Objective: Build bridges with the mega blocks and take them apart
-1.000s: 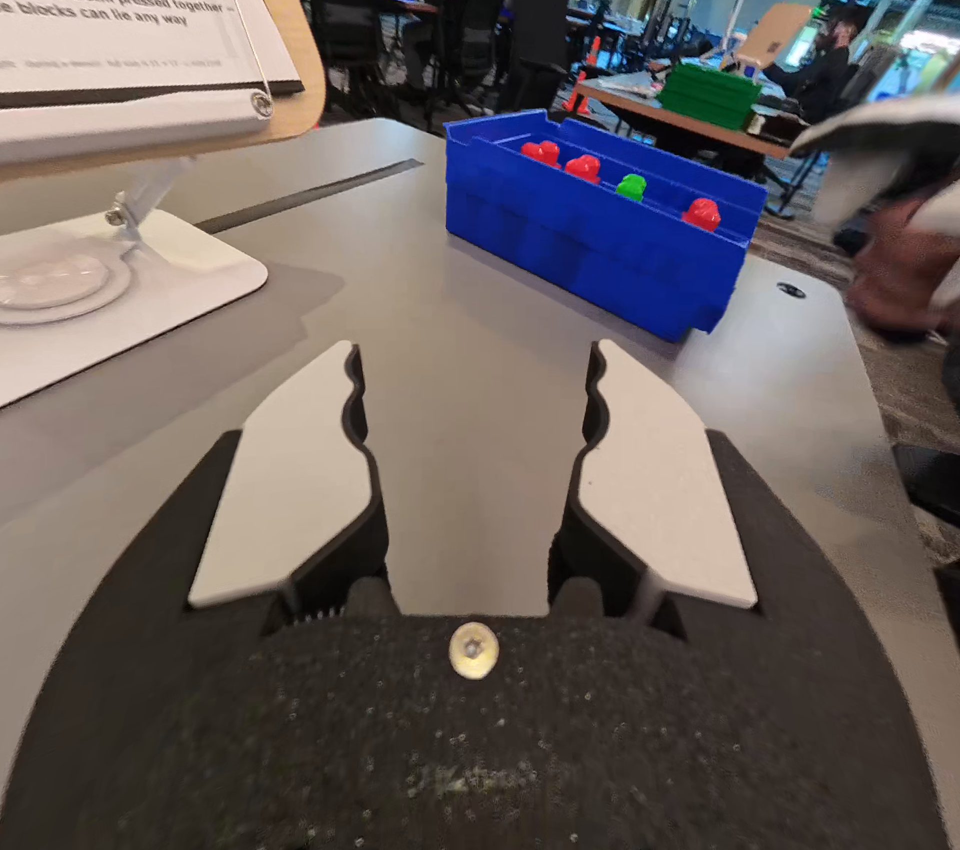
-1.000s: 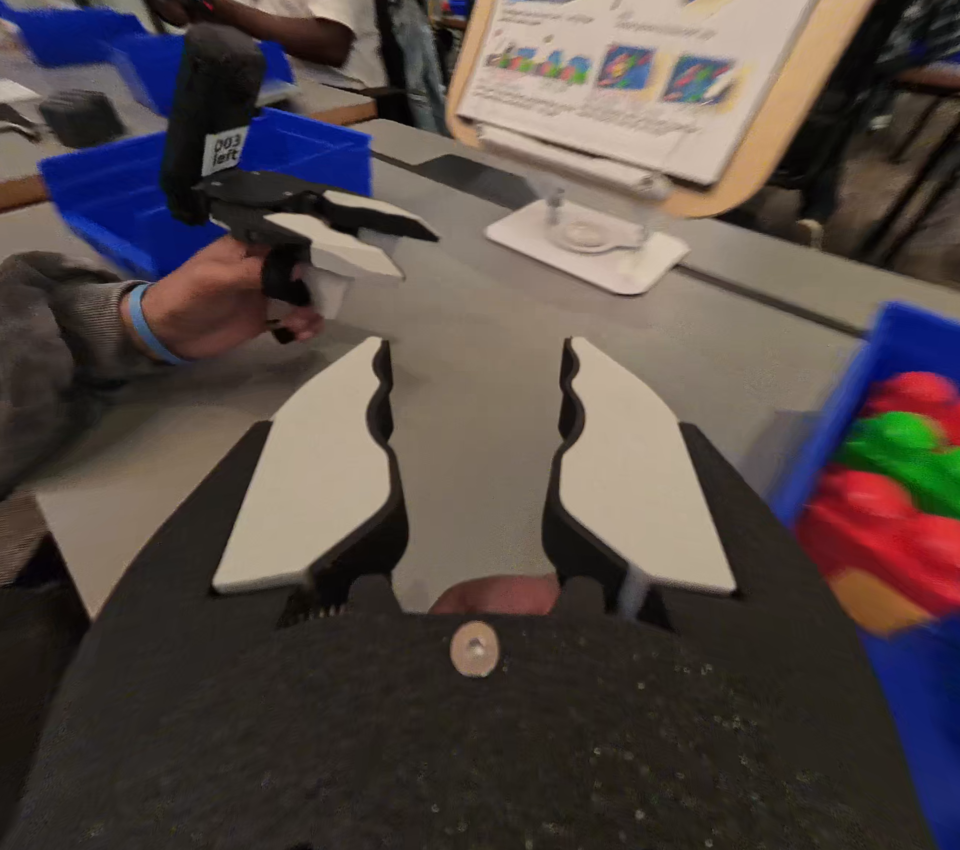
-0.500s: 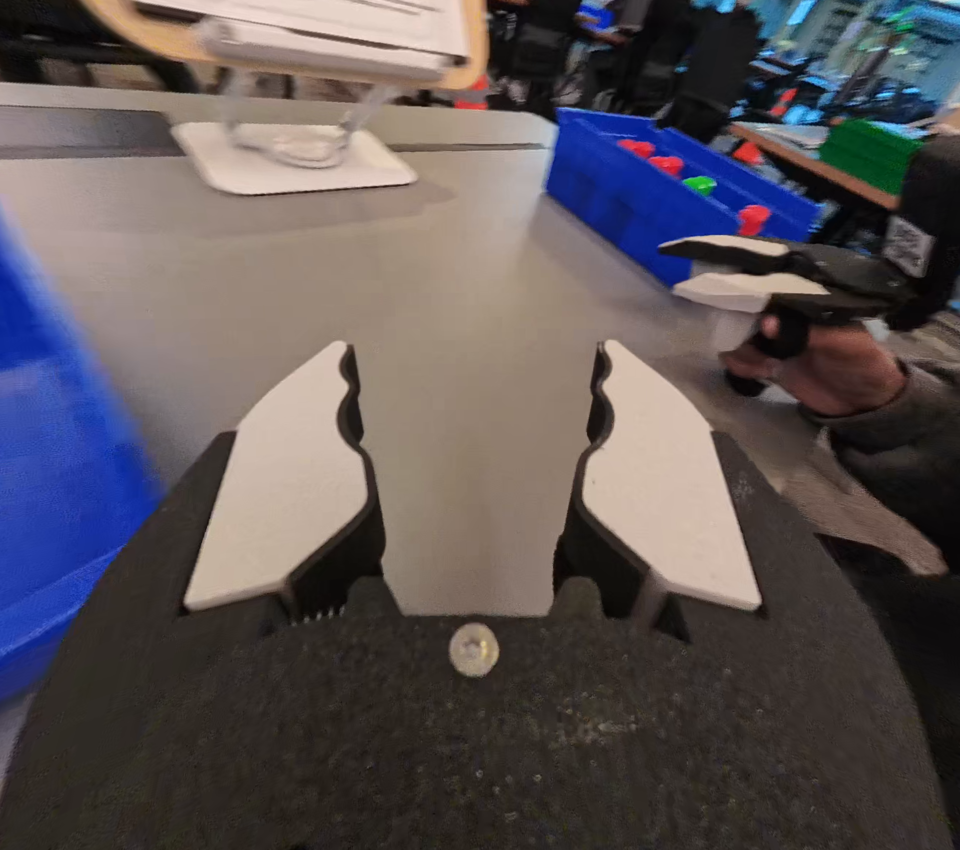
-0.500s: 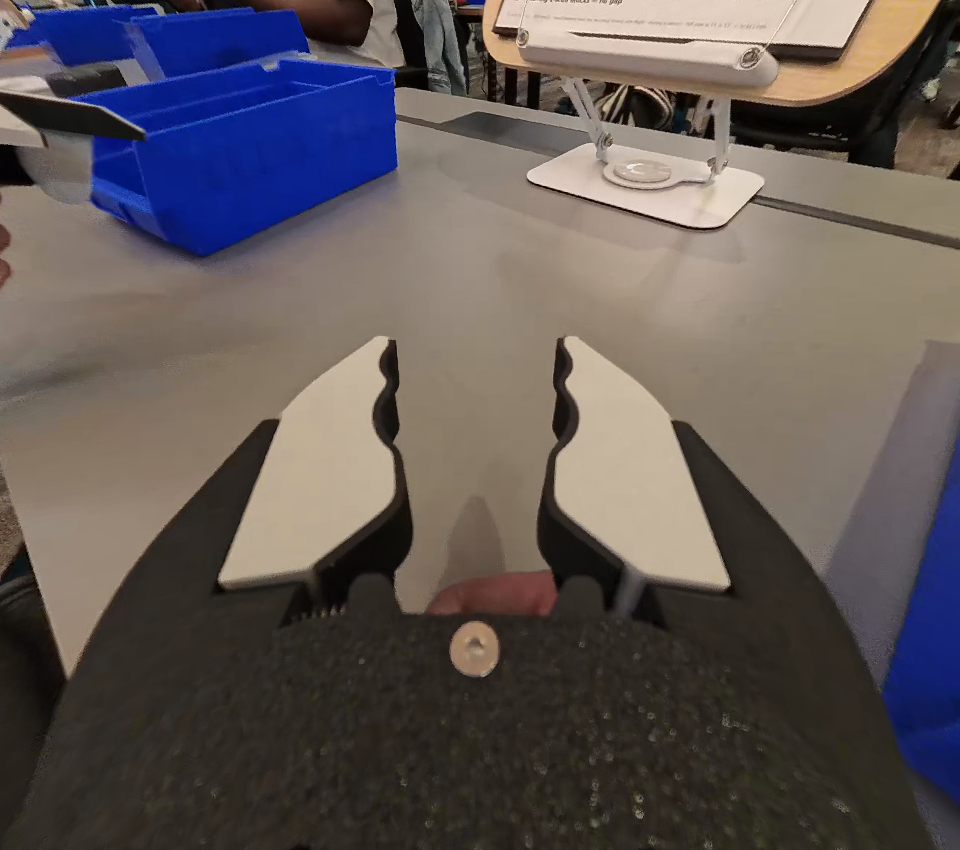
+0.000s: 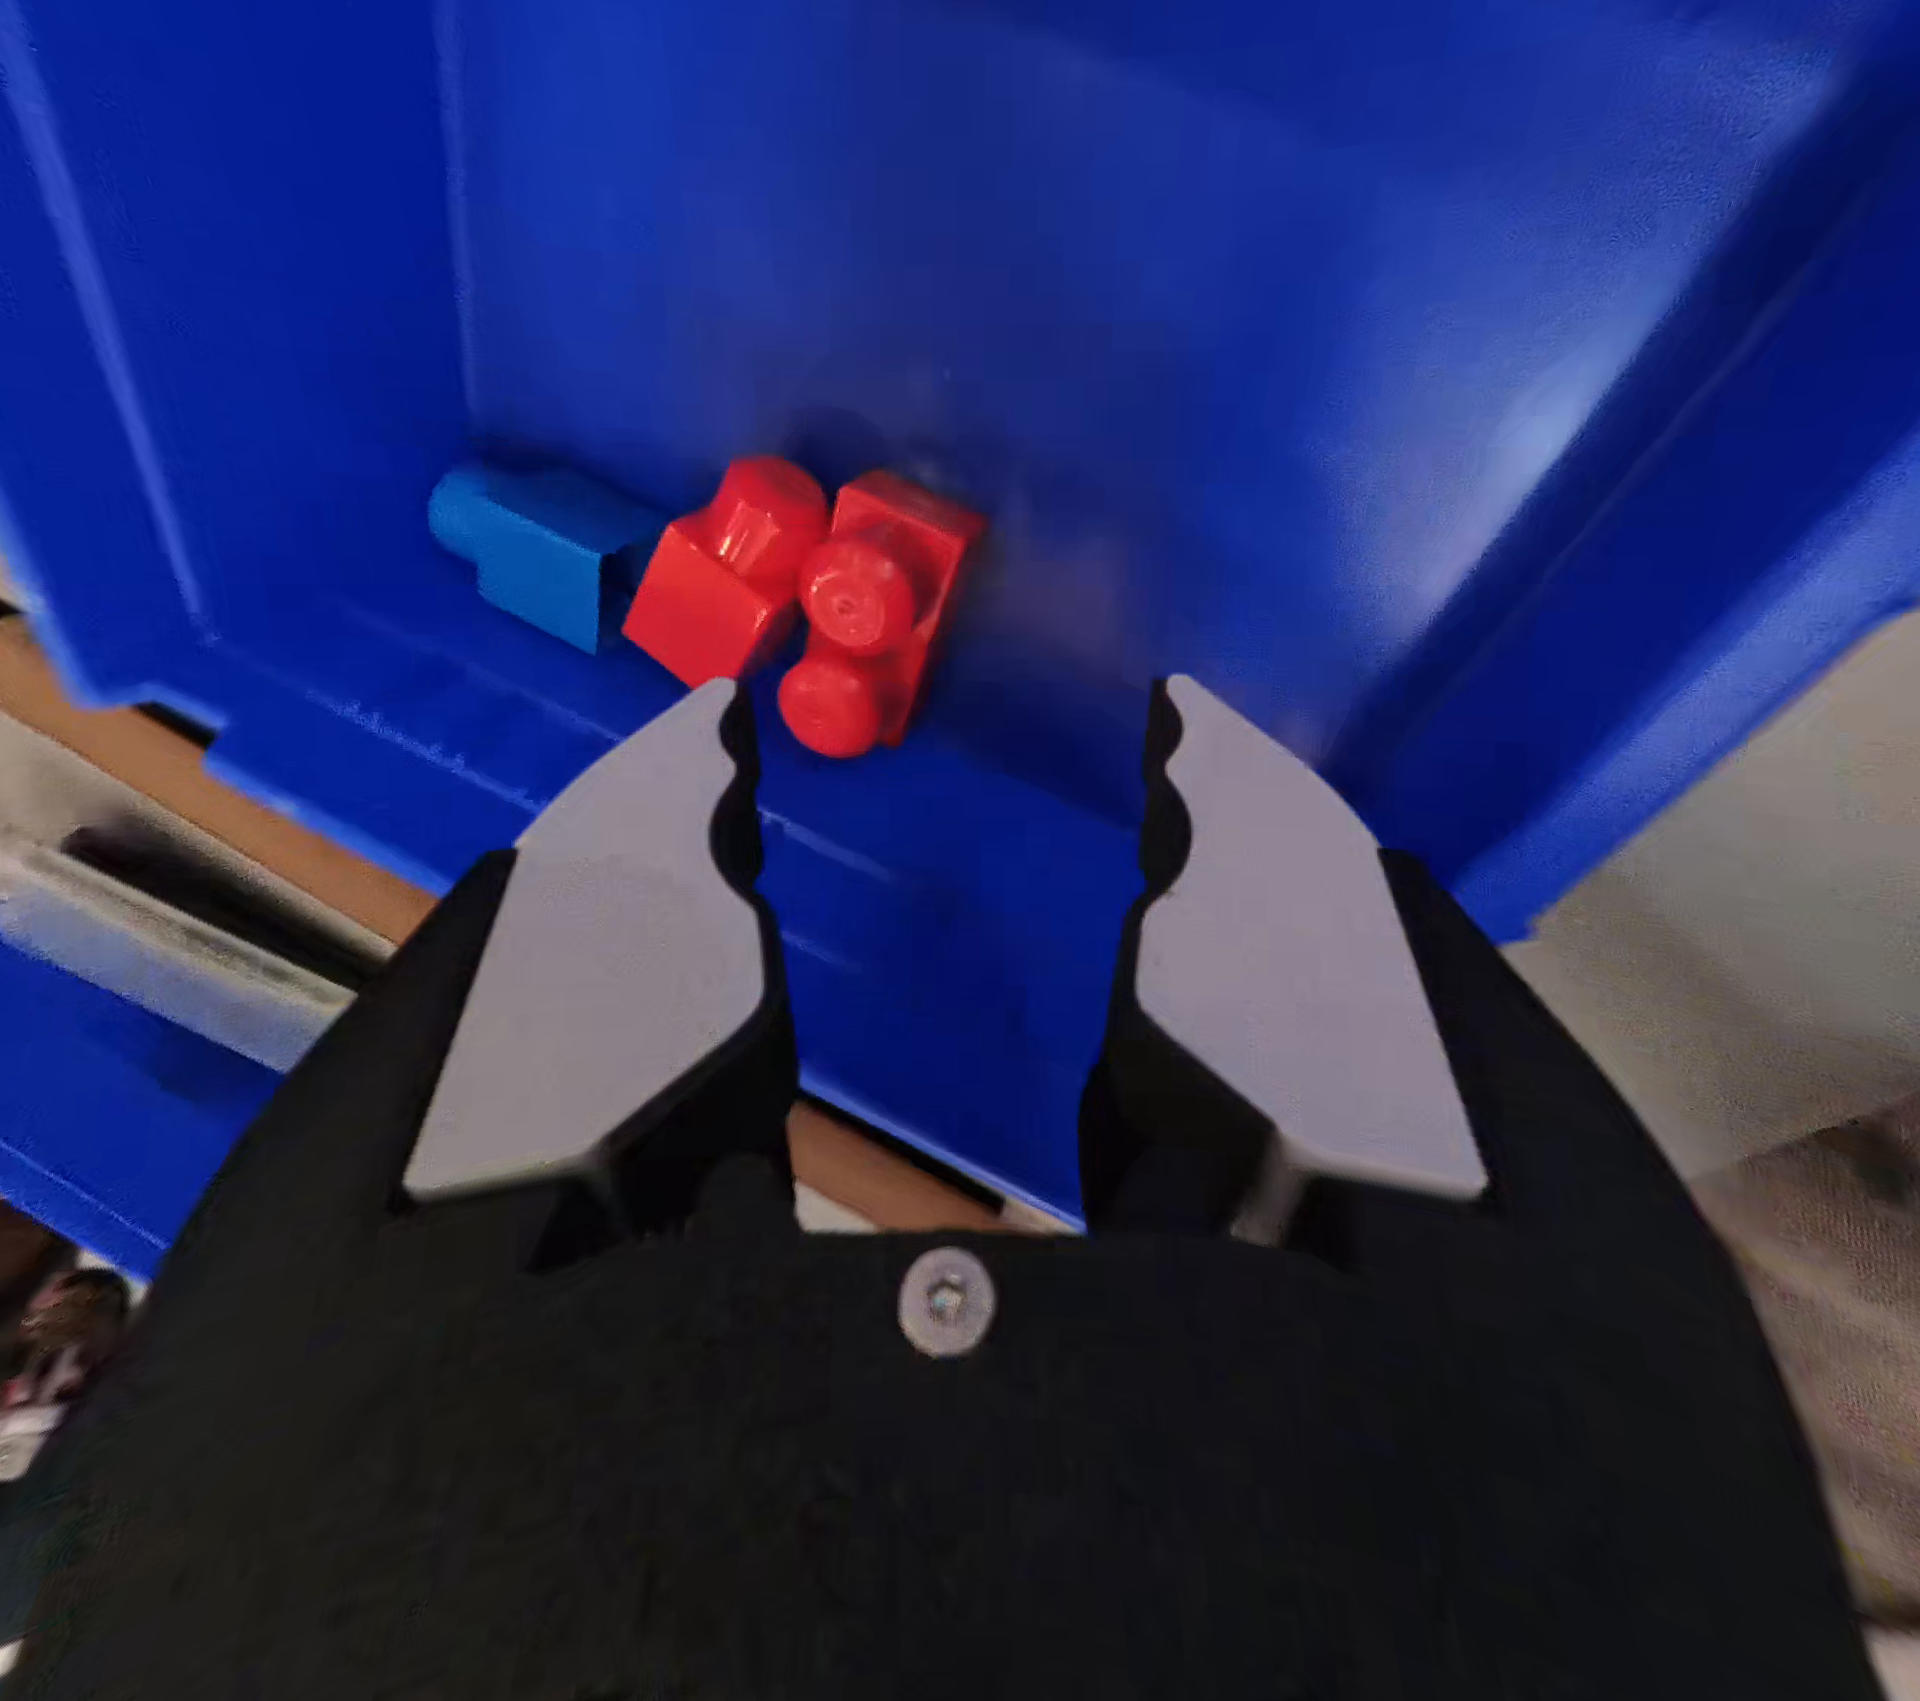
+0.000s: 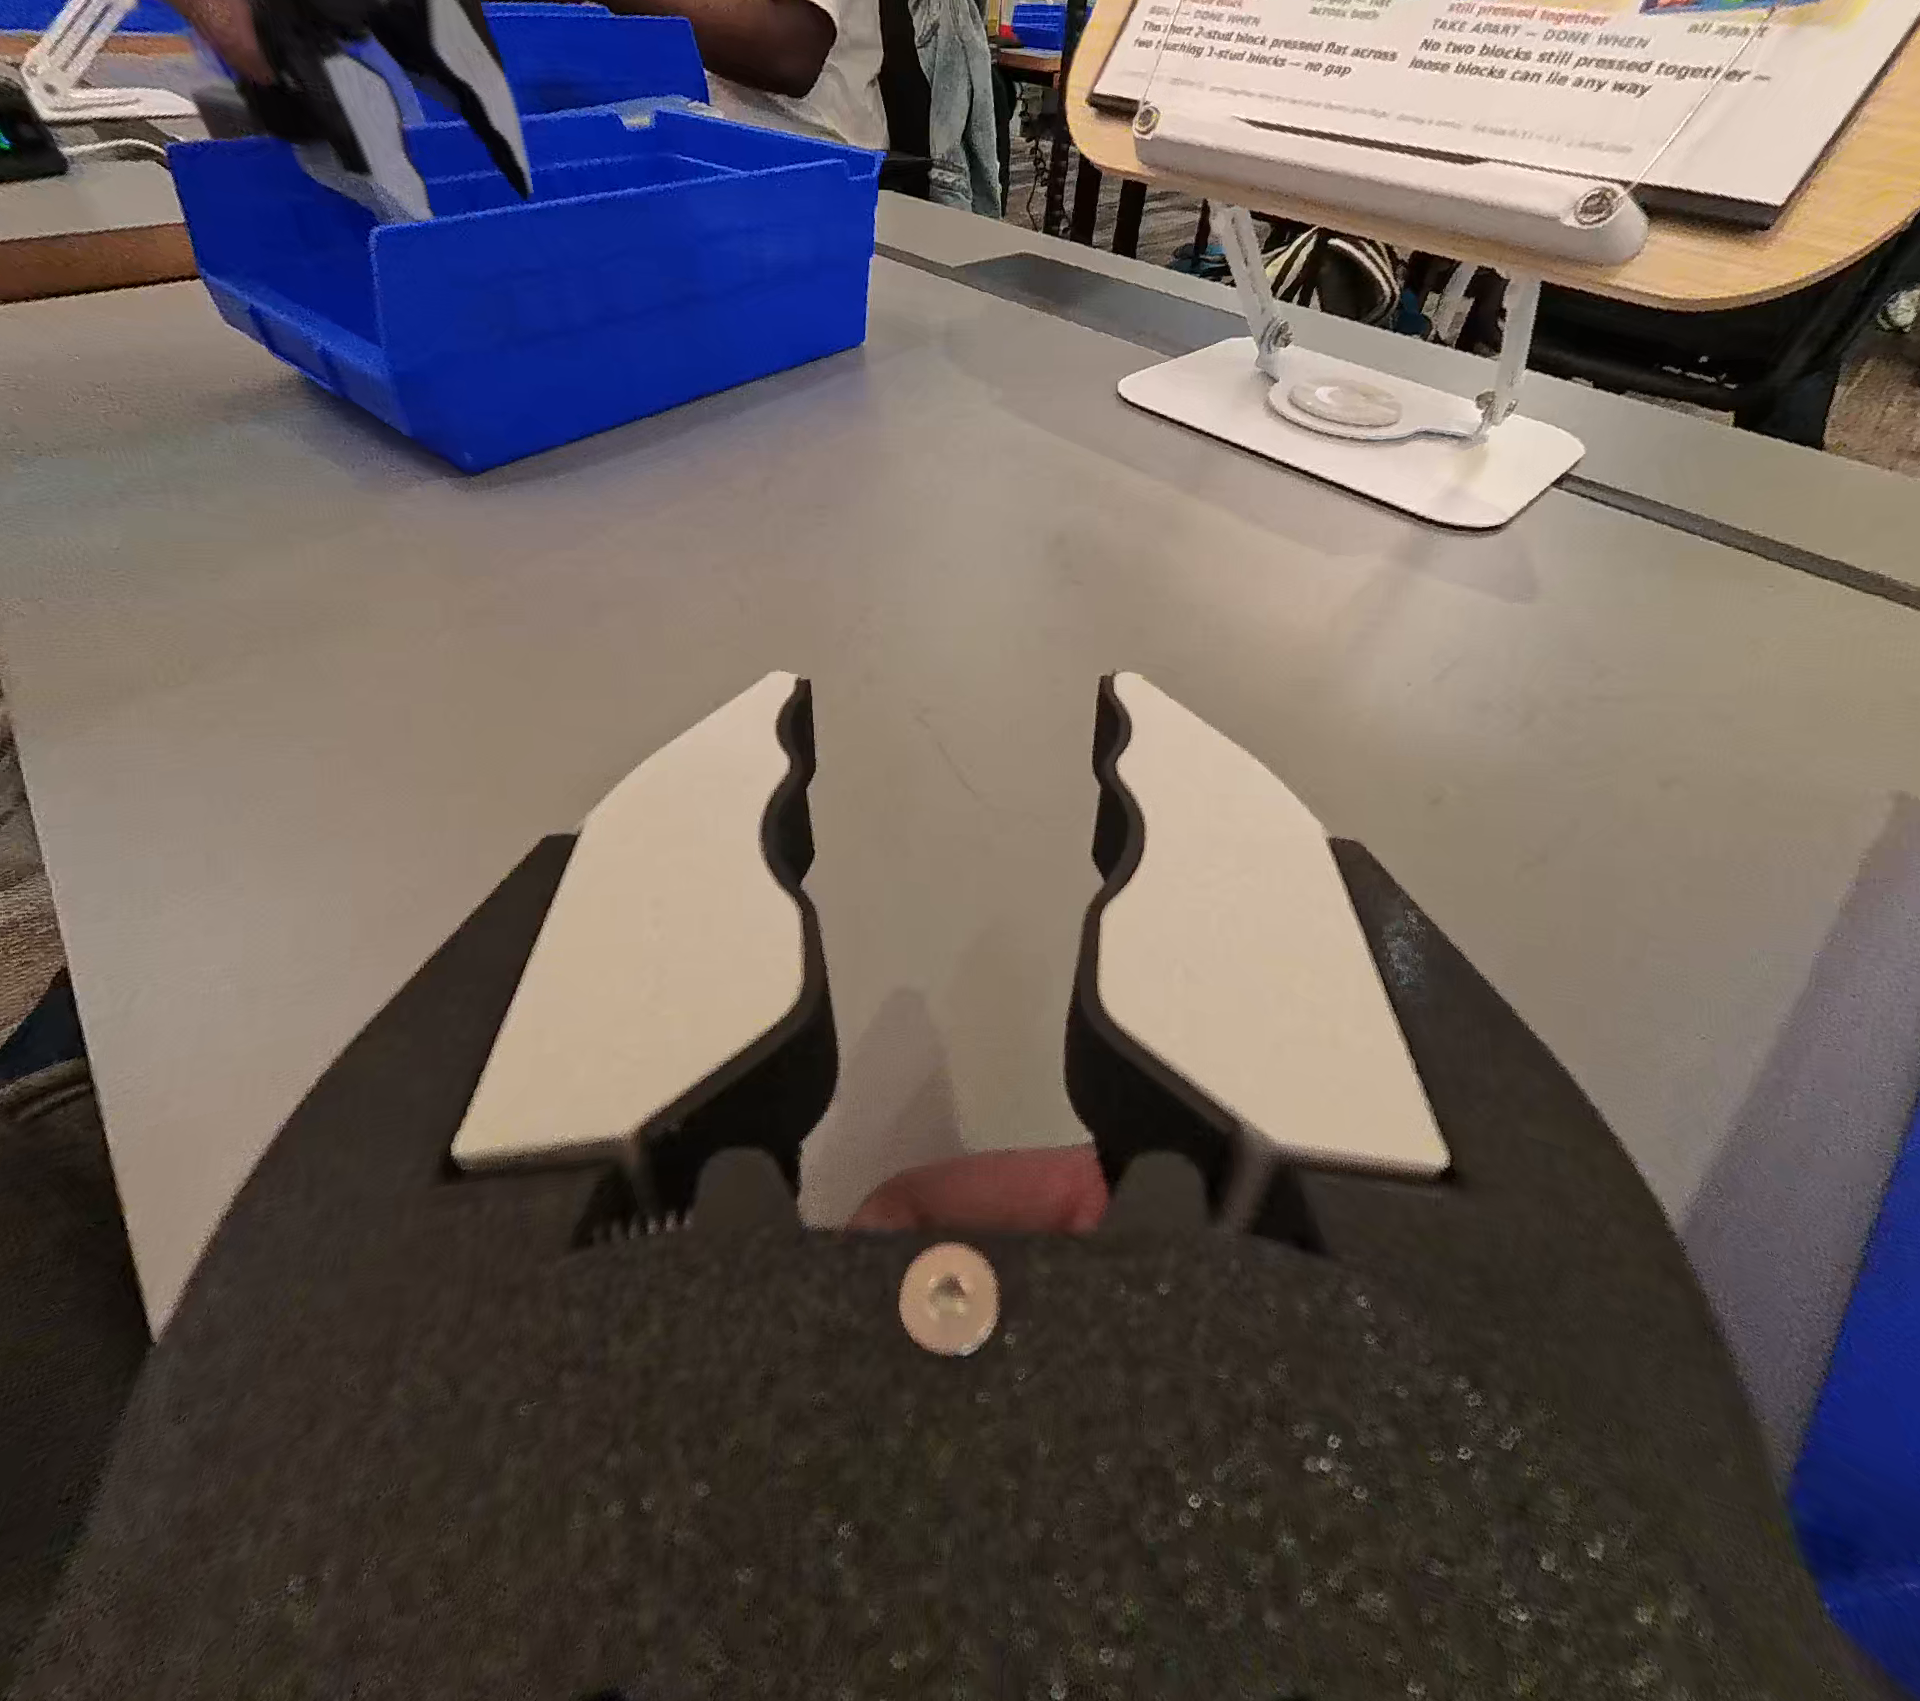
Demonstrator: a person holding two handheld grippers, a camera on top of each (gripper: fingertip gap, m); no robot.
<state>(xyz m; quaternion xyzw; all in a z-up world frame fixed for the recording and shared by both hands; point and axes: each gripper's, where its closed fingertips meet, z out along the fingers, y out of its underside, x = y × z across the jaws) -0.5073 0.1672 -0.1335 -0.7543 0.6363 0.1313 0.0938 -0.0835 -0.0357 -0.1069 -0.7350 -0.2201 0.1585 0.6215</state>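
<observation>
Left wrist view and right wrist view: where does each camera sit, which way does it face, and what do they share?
Left wrist view: on the left gripper, looking down into a blue bin at two red blocks and a blue block; its open fingers show.
Right wrist view: on the right gripper, facing across the grey table toward an instruction stand; its open fingers show.
Shared: the blue bin and the left gripper reaching into it.

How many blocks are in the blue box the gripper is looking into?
3. A blue block lies on the left, a red one-stud block in the middle, and a red two-stud block on the right, all bunched together in the blue box. The gripper may hide others.
</observation>
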